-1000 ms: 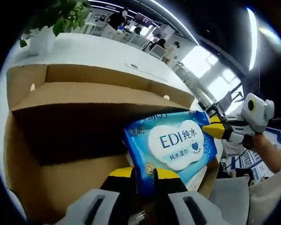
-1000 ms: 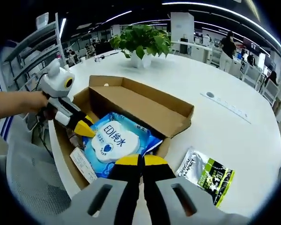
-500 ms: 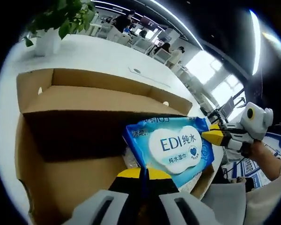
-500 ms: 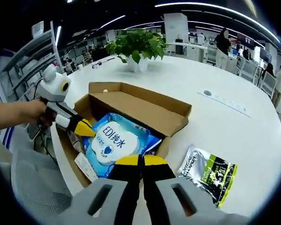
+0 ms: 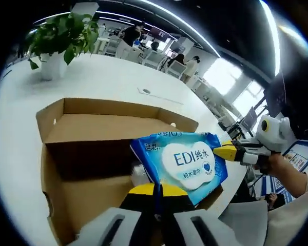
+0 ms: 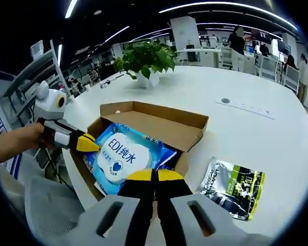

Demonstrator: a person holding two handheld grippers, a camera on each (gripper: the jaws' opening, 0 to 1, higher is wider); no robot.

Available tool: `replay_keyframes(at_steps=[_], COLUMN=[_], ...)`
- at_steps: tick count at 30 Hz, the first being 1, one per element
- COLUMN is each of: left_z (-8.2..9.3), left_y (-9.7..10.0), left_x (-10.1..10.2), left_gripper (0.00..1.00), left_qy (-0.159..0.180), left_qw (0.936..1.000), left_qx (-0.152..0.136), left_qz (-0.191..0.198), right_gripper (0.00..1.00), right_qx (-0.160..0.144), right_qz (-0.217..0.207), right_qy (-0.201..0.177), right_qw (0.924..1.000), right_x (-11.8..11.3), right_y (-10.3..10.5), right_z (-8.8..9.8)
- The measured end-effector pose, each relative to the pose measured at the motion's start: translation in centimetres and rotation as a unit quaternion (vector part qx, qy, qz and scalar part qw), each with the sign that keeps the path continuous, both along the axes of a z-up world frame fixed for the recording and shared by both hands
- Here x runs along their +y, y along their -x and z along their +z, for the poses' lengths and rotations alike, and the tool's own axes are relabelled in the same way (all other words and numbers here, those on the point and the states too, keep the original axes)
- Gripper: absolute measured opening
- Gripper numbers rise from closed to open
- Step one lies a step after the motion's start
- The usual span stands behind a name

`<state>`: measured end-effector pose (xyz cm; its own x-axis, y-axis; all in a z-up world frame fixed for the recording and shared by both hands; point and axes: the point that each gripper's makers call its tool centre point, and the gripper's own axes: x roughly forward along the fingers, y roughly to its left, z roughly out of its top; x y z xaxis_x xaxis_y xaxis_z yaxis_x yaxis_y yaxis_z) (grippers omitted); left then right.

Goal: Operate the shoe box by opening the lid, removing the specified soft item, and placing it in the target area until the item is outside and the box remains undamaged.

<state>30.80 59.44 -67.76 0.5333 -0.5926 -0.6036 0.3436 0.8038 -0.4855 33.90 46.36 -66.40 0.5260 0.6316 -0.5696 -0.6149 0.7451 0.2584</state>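
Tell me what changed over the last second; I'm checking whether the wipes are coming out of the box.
The blue wipes pack has risen higher above the open shoe box, carried between both grippers. The left gripper closed its jaws on the pack's near edge; the right gripper stayed shut on the opposite edge. The box and the green pouch on the white table stayed put.

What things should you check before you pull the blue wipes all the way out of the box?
1. Lid open: ok, the shoe box flap is folded back.
2. Left gripper shut on the wipes pack: ok.
3. Right gripper shut on the pack's other edge: ok.
4. Pack clear of the box: cannot tell.
5. Bare table to land on: ok.
6. Green-black pouch out of the way: ok.
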Motion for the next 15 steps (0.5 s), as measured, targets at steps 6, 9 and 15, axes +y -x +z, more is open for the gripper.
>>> replay_keyframes(at_steps=[6,9,15], left_z=[1.8,2.5,3.8], left_y=[-0.3,-0.3,-0.8], left_x=[-0.6,-1.3,-2.8], left_gripper=[0.00,0.00,0.00], left_qy=[-0.002,-0.008,-0.006], left_qw=[0.9999,0.9997,0.9994], left_qx=[-0.013,-0.020,-0.031], left_qz=[-0.001,-0.006,-0.014], right_gripper=[0.00,0.00,0.00], right_qx=[-0.002,0.000,-0.003], right_qz=[-0.009,-0.017,-0.032], right_qy=[-0.014,-0.021,-0.028], right_qw=[0.9999,0.9996,0.9991], right_x=[-0.7,-1.3,-3.1], right_y=[-0.1,-0.2,-0.5], right_z=[1.2,1.8,2.8])
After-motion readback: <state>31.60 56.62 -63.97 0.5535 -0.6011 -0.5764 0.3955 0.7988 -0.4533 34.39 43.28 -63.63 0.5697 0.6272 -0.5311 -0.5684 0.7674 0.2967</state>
